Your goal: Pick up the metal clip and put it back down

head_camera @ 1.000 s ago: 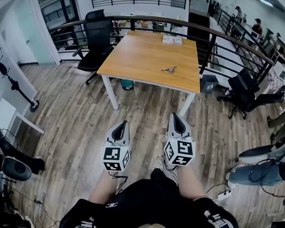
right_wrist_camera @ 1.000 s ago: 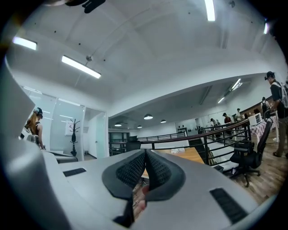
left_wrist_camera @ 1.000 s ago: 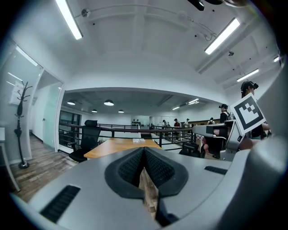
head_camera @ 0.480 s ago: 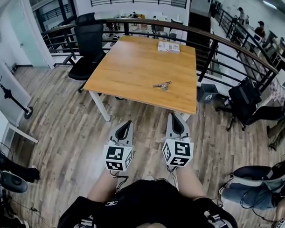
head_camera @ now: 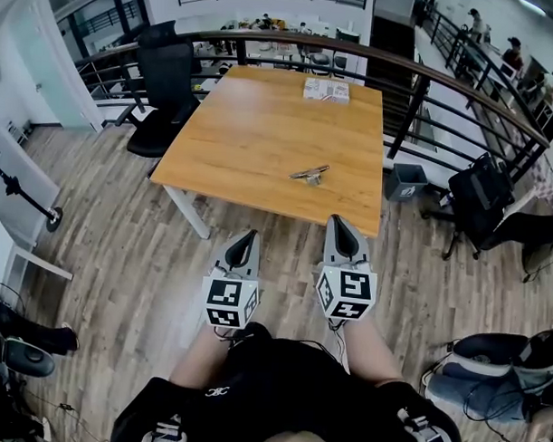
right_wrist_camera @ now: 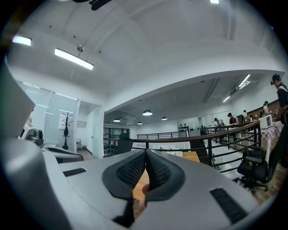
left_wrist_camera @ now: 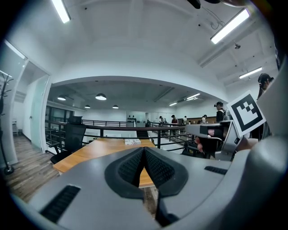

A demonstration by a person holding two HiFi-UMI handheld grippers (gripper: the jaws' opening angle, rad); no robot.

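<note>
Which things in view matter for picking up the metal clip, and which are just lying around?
For the job:
metal clip
table
left claw
right claw

Just lying about:
white box at the table's far end
black office chair
small bin

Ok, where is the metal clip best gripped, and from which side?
Probably across its thin, long body: the metal clip lies flat on the wooden table near the near edge, stretched left to right. Come from that edge with the right gripper, which is closer; its shut jaws must open first.
</note>
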